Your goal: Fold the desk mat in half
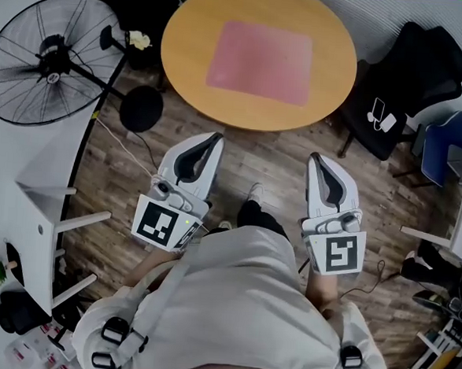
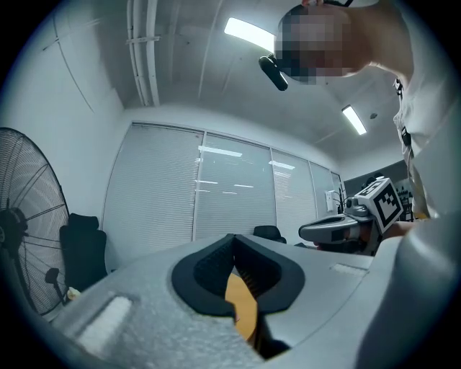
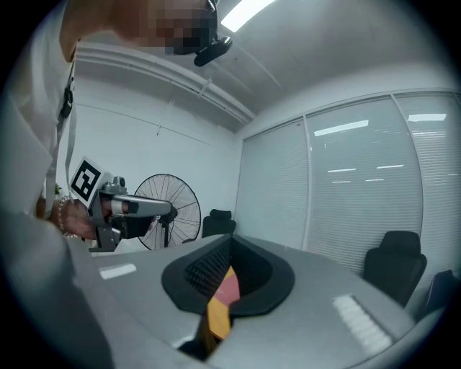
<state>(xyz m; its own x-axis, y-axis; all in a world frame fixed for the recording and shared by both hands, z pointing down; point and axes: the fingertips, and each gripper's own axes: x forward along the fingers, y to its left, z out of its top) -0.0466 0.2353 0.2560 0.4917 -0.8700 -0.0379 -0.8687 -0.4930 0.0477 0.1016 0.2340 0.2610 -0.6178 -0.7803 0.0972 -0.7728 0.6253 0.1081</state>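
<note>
**Pink mat flat and unfolded, both grippers short of the table**

Pink and lying fully open, the desk mat (image 1: 261, 61) sits about the middle of the round wooden table (image 1: 181, 54). Bare wood shows all round it, and no edge or corner is lifted. We judge that the fold has not begun and that the step in hand is the approach.

We hold the left gripper (image 1: 213, 139) and the right gripper (image 1: 315, 157) side by side over the plank floor (image 1: 257, 154), both pointing towards the table's near edge. Each one's jaws are pressed together with nothing between the pads. In each gripper view only a thin slit shows between them. Through the left slit we see a sliver of the tabletop, and through the right a sliver of tabletop with some pink mat above it.

The mat lies ahead of both sets of jaws and well apart from them, with the table's near rim in between. The left gripper lines up roughly with the mat's near left corner, and the right gripper sits a little outside its near right corner.

The next move, as we see it, calls for bringing both grippers over the near edge of the table. The jaws must then open, and each must take one corner of the same mat edge, so that edge can be lifted and laid over the opposite one.
</note>
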